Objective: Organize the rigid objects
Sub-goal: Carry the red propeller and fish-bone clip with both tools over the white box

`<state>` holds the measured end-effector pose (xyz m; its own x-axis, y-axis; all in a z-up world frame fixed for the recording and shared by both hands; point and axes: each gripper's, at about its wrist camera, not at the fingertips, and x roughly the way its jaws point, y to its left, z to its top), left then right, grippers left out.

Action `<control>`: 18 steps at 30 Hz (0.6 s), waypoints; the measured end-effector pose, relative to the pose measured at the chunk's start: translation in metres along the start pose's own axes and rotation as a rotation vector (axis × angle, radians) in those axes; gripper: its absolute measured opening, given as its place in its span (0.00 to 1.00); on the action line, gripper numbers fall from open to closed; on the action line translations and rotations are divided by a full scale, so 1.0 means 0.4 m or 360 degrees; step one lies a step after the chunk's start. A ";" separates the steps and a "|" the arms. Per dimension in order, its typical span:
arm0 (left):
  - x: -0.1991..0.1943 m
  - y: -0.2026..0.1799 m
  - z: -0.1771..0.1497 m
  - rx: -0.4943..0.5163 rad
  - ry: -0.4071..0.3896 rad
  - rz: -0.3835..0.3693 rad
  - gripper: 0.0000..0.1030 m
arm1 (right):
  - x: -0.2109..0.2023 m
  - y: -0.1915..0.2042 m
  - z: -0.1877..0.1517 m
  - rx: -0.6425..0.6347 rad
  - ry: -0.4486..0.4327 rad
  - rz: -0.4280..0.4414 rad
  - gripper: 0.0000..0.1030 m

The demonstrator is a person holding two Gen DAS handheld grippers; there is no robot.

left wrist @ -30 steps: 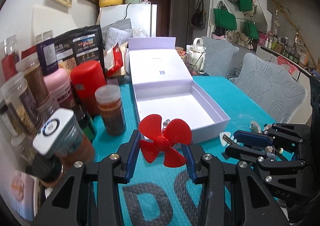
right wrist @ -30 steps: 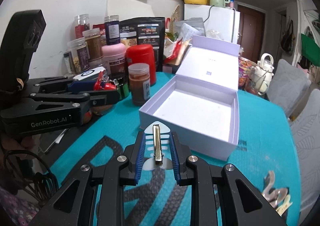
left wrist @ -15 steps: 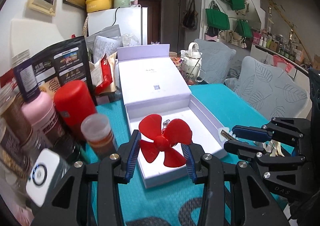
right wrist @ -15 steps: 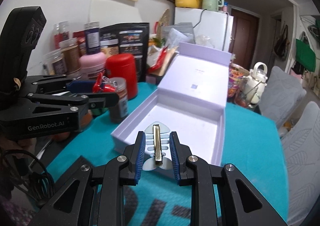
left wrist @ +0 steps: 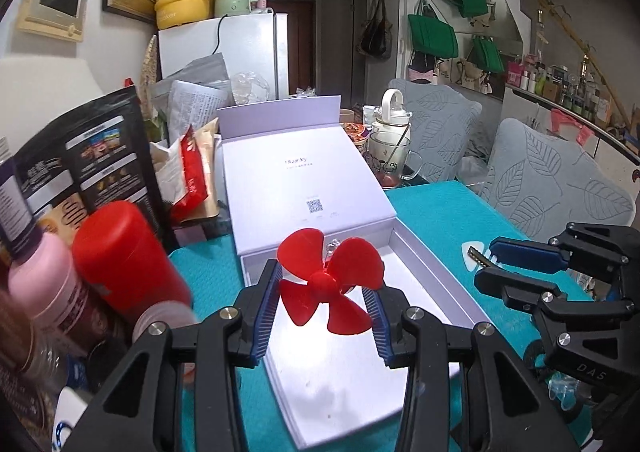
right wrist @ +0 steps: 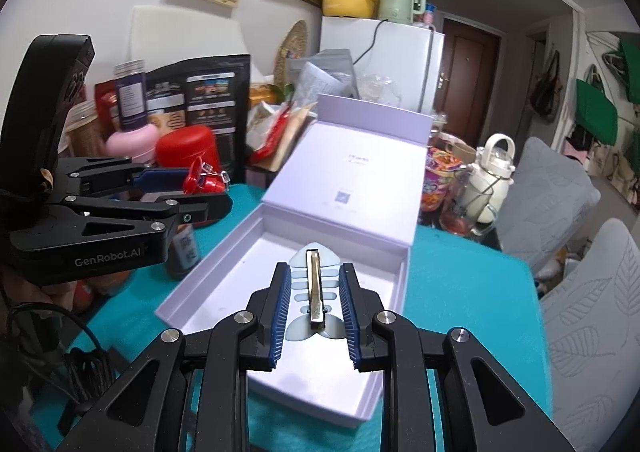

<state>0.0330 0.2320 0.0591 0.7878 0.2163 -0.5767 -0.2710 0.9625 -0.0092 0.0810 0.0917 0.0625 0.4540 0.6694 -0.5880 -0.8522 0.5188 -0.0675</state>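
My left gripper [left wrist: 326,298] is shut on a red four-blade fan propeller [left wrist: 328,286] and holds it above the open lilac box [left wrist: 404,248]. My right gripper [right wrist: 314,298] is shut on a pale blue fish-bone hair clip [right wrist: 314,288] with a brass bar, also above the box [right wrist: 224,248]. The box lid leans back, open. In the right wrist view the left gripper [right wrist: 208,186] with the red propeller [right wrist: 196,178] is at the left. In the left wrist view the right gripper [left wrist: 480,256] with the clip [left wrist: 470,254] is at the right.
A red canister [left wrist: 124,252], a pink bottle [left wrist: 52,284], jars and snack bags crowd the table's left side. A glass mug [left wrist: 390,160] and a white kettle [right wrist: 490,176] stand behind the box. Several small items [left wrist: 568,392] lie on the teal mat at the right. Grey chairs stand beyond.
Both grippers have moved forward with their objects, from in front of the box to above its open tray. Their grips have not changed.
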 end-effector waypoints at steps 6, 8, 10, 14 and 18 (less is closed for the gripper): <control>0.062 0.014 0.030 -0.0023 0.0007 -0.0008 0.40 | 0.044 -0.025 0.017 0.0014 0.0005 -0.0006 0.24; 0.078 0.016 0.036 -0.0028 0.0011 0.0006 0.40 | 0.059 -0.031 0.023 0.0018 0.0005 -0.0012 0.24; 0.096 0.016 0.043 -0.0029 0.0012 -0.0003 0.40 | 0.072 -0.035 0.027 0.0020 0.0000 -0.0010 0.24; 0.140 0.021 0.057 -0.0046 0.0036 0.0017 0.40 | 0.104 -0.047 0.042 0.0020 0.0007 -0.0024 0.24; 0.175 0.035 0.061 -0.0077 0.0061 0.0046 0.40 | 0.141 -0.058 0.050 0.0035 0.0021 -0.0033 0.24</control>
<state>0.0979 0.2646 0.0384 0.7577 0.2363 -0.6083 -0.3203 0.9468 -0.0311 0.1315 0.1280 0.0471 0.4678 0.6514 -0.5974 -0.8367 0.5442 -0.0618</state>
